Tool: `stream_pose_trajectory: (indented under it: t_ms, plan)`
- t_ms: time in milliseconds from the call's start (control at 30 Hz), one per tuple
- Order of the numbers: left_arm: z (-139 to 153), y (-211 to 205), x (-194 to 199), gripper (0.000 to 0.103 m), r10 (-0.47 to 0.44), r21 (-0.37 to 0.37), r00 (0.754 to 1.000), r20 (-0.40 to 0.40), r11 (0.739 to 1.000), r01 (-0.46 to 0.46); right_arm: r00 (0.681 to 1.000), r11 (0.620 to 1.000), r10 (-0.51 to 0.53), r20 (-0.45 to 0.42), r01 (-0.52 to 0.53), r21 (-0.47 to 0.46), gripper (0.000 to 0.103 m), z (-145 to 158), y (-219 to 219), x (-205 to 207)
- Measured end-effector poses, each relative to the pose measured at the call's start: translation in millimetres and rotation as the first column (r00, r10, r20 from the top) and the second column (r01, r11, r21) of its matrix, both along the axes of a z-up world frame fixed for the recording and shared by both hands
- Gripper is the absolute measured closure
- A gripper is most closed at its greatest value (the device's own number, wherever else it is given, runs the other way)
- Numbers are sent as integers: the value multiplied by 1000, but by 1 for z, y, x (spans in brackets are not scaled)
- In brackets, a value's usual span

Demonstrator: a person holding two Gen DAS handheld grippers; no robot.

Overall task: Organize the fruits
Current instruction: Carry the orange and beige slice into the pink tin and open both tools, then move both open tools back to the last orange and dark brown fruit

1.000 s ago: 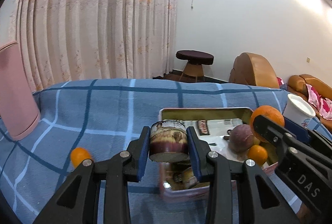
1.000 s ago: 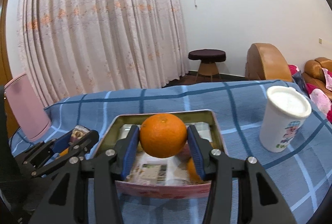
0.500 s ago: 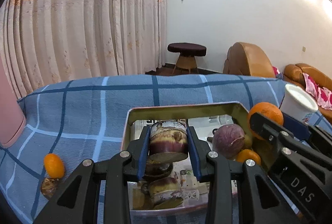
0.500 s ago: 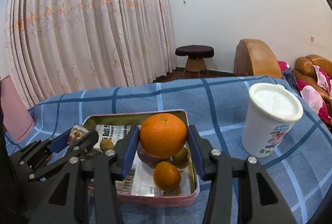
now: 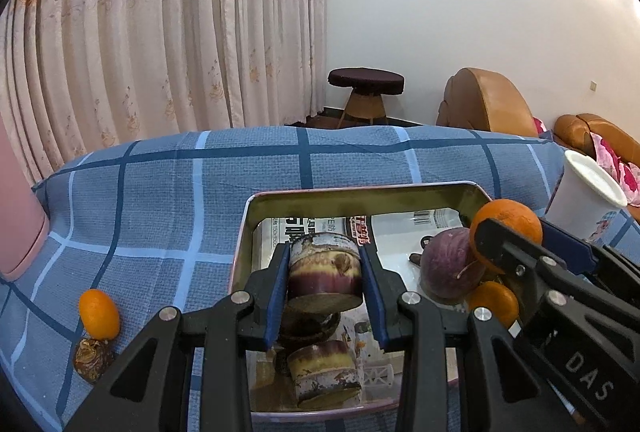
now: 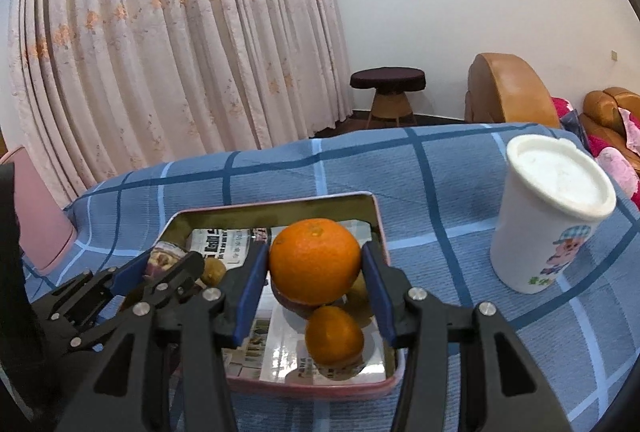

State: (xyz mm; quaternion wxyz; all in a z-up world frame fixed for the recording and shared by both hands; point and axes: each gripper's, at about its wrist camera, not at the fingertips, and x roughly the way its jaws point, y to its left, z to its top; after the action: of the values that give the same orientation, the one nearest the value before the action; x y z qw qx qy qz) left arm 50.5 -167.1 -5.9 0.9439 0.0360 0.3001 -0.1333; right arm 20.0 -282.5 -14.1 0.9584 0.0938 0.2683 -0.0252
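My left gripper (image 5: 325, 282) is shut on a short purple-and-cream sugarcane piece (image 5: 325, 272), held above the left side of the metal tray (image 5: 360, 192). More cane pieces (image 5: 322, 368) lie in the tray below it. My right gripper (image 6: 316, 286) is shut on a large orange (image 6: 315, 261), held above the tray's (image 6: 276, 206) right side, over a purple round fruit (image 5: 448, 268), a small orange (image 6: 334, 336) and greenish-brown fruits (image 6: 360, 292). A small orange (image 5: 99, 314) and a brown wrinkled fruit (image 5: 92, 356) lie on the cloth left of the tray.
The tray sits on a blue checked cloth (image 5: 160, 200). A white lidded cup (image 6: 548, 216) stands right of the tray. A pink container (image 5: 18, 208) stands at the left edge. Curtain, stool and sofa are behind the table.
Both grippers have moved in over the tray with their loads still held; the tray now sits lower and closer under the fingers.
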Motion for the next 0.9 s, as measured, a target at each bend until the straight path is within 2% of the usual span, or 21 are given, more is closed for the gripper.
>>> stream_pose_trajectory:
  t_ms: [67, 133, 167, 200, 233, 367, 900]
  plan:
    - [-1, 0, 0, 65, 4, 3, 1000, -2, 1000, -4, 999, 999, 31, 24, -32, 36, 47, 2, 0, -3]
    - [0, -2, -1, 52, -2, 15, 1000, 12, 1000, 2, 997, 997, 34, 62, -38, 62, 32, 6, -2, -8]
    - [1, -4, -4, 37, 0, 30, 1000, 27, 1000, -1, 995, 998, 18, 96, -24, 64, 30, 10, -4, -13]
    - [2, -6, -8, 26, 10, 47, 999, 53, 999, -12, 993, 998, 5, 116, -12, 59, 28, 12, -4, -16]
    - [4, -6, -12, 25, 19, 61, 996, 85, 998, -25, 990, 999, -16, 137, 9, 53, 26, 15, -6, -20]
    - [12, -6, -22, 24, 25, 97, 990, 142, 994, -39, 983, 995, -85, 165, 76, 59, 18, 17, -13, -25]
    - [6, 52, -27, 24, 134, 69, 984, 115, 987, -142, 981, 995, -100, 167, 94, 42, 18, 5, 3, -32]
